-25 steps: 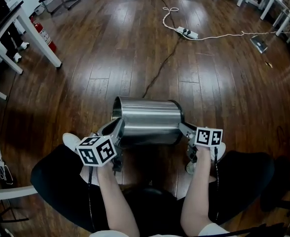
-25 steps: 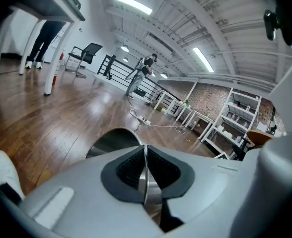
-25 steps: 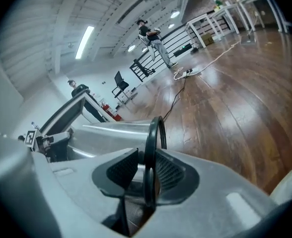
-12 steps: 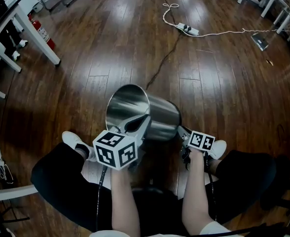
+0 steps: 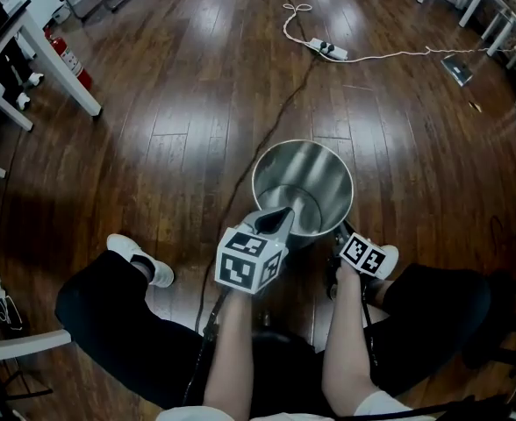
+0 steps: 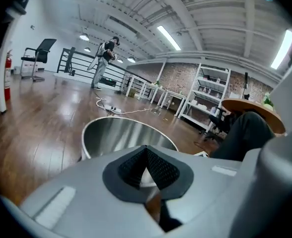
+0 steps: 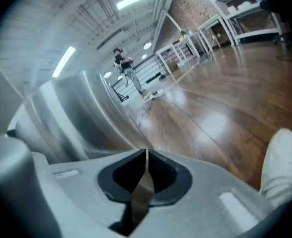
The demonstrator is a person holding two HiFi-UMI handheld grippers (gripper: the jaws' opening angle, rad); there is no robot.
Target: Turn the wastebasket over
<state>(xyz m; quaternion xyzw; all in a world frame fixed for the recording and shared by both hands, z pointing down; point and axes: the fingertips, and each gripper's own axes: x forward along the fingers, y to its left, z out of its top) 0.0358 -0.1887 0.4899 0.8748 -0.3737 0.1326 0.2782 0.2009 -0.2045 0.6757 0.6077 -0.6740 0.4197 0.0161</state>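
Observation:
The steel wastebasket point(image 5: 303, 185) stands upright on the wood floor with its open mouth up, just in front of my knees. My left gripper point(image 5: 275, 221) is shut on its near rim. In the left gripper view the thin rim sits between the pads point(image 6: 158, 168), and the wastebasket point(image 6: 121, 138) opens beyond them. My right gripper point(image 5: 339, 233) sits low at the basket's near right side. Its jaws are closing with nothing between them, and the wastebasket's wall point(image 7: 71, 118) passes just left of the right gripper point(image 7: 146, 163).
A power strip point(image 5: 330, 52) and its white cable lie on the floor far ahead, with a dark cable point(image 5: 280, 117) running toward the basket. A fire extinguisher point(image 5: 68, 60) and white table legs point(image 5: 60, 64) stand at far left. My shoes point(image 5: 139, 257) point(image 5: 386, 258) flank the basket.
The wastebasket swung from lying on its side to standing mouth up. My left gripper moved right with the rim. My right gripper came off the base end and its jaws closed.

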